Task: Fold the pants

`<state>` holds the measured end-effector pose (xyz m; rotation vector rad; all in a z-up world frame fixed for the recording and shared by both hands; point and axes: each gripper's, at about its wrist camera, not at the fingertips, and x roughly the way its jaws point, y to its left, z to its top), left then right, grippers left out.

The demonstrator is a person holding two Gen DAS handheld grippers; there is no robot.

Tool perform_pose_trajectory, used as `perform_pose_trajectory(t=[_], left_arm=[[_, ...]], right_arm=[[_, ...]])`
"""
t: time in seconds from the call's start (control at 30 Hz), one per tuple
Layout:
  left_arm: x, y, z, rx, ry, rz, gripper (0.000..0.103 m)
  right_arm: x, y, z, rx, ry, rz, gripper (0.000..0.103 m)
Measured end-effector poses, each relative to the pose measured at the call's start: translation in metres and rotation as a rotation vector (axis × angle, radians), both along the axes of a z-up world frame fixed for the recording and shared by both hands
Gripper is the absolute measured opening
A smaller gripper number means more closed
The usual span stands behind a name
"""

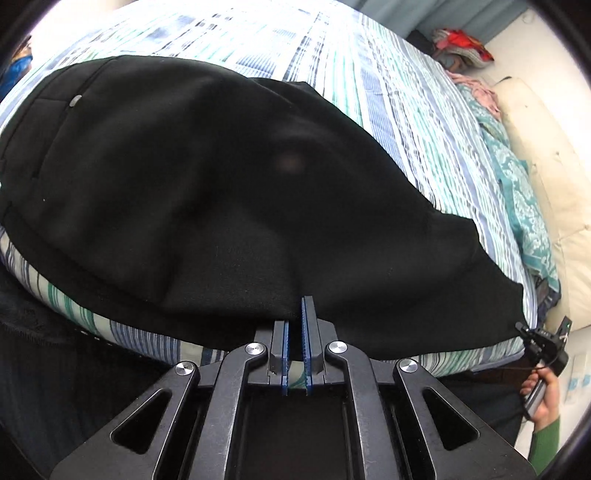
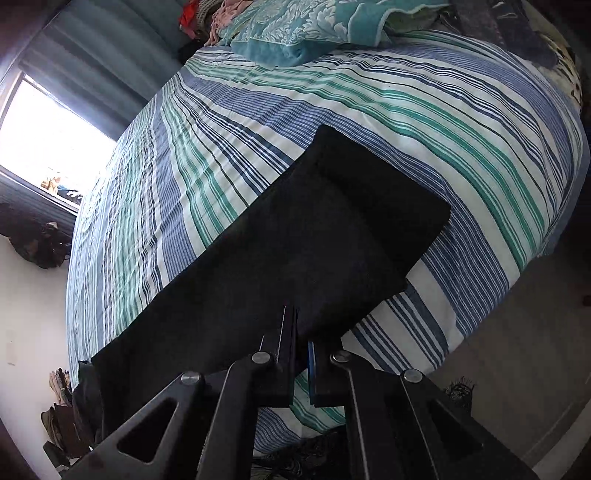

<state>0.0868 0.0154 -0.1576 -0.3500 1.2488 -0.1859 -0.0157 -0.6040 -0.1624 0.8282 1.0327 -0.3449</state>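
Black pants (image 1: 207,192) lie across the striped bed cover, waistband to the left with a grey button (image 1: 77,100). My left gripper (image 1: 297,314) is shut on the near edge of the pants around mid-length. In the right wrist view the pant legs (image 2: 295,236) stretch away, hem end at the far right. My right gripper (image 2: 301,332) is shut on the near edge of the leg end. It also shows in the left wrist view (image 1: 543,341), pinching the far right tip of the fabric.
The bed cover (image 2: 406,110) has blue, green and white stripes. A teal patterned blanket (image 2: 306,29) and a clothes pile (image 1: 461,48) lie at the head end. A cream headboard (image 1: 546,147) stands right. A window (image 2: 48,140) is at left.
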Motion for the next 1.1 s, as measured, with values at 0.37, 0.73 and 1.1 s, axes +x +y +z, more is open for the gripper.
perform_pose_trajectory(t=[0.37,0.73,1.1], left_arm=[[0.0,-0.032,-0.006,0.034,0.017,-0.065,0.006],[-0.012,-0.035,-0.004,0.055,-0.015,-0.093,0.007],[-0.007,-0.055,-0.003,0.125,-0.008,-0.144,0.013]], right_arm=[[0.017,-0.009,0.007,-0.163,0.118,0.078,0.005],[0.037,0.015,0.054,-0.496,-0.049,0.208,0.005],[0.037,-0.008,0.008,-0.356,0.157,0.216,0.02]])
